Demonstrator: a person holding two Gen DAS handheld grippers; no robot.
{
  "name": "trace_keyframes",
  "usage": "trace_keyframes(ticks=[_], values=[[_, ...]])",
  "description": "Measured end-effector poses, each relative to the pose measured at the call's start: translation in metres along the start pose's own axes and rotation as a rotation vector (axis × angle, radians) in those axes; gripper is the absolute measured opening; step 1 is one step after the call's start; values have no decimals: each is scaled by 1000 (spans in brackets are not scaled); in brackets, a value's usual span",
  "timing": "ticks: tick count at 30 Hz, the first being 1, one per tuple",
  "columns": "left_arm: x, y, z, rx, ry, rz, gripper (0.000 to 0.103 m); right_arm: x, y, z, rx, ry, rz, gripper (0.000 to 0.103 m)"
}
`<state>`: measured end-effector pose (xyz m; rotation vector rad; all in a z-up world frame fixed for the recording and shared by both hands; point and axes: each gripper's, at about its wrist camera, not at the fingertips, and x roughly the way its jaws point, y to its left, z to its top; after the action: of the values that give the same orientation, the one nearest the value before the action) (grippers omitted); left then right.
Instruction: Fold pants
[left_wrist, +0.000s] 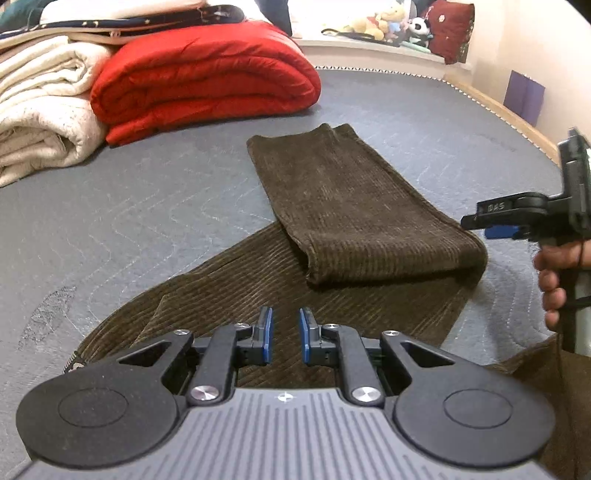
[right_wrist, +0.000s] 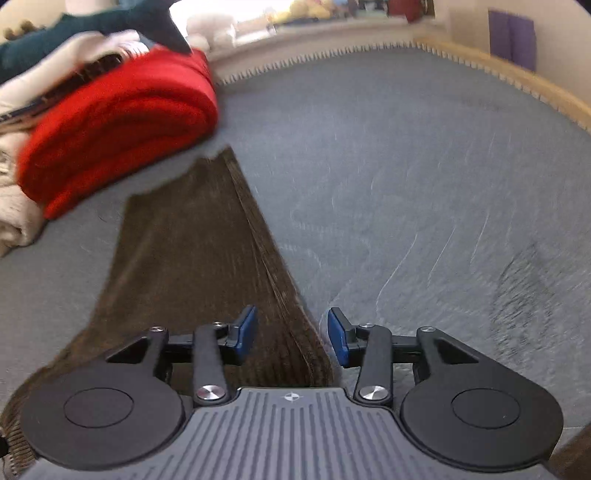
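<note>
Lying across the grey mattress (left_wrist: 406, 110), the brown corduroy pants (left_wrist: 343, 206) have their leg ends doubled back onto the upper part; long axis runs away from both cameras toward the red quilt (left_wrist: 207, 77). Left tongs (left_wrist: 286, 336) hover over the waist end, jaws narrowly apart, nothing between them. Right tongs (right_wrist: 291, 334) stand open astride the right edge of the cloth, pads not pressing. Judged nearer the folded end: the right hand (left_wrist: 554, 273).

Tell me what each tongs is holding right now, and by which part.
Nothing. The left tongs and right tongs are both open and empty above the brown pants.
</note>
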<state>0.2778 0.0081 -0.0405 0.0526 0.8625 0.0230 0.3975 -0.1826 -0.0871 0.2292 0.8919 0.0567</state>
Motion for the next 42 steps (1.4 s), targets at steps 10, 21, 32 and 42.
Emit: trace_keyframes(ticks=[10, 21, 32, 42], values=[[4, 23, 13, -66, 14, 32, 18, -22, 39, -6, -265, -41, 165, 10], [-4, 55, 23, -177, 10, 85, 20, -115, 69, -85, -726, 341, 768, 13], [2, 44, 21, -164, 28, 88, 26, -59, -21, -5, 142, 53, 552, 42], [11, 55, 23, -180, 43, 78, 26, 42, 7, -25, 223, 149, 301, 41]])
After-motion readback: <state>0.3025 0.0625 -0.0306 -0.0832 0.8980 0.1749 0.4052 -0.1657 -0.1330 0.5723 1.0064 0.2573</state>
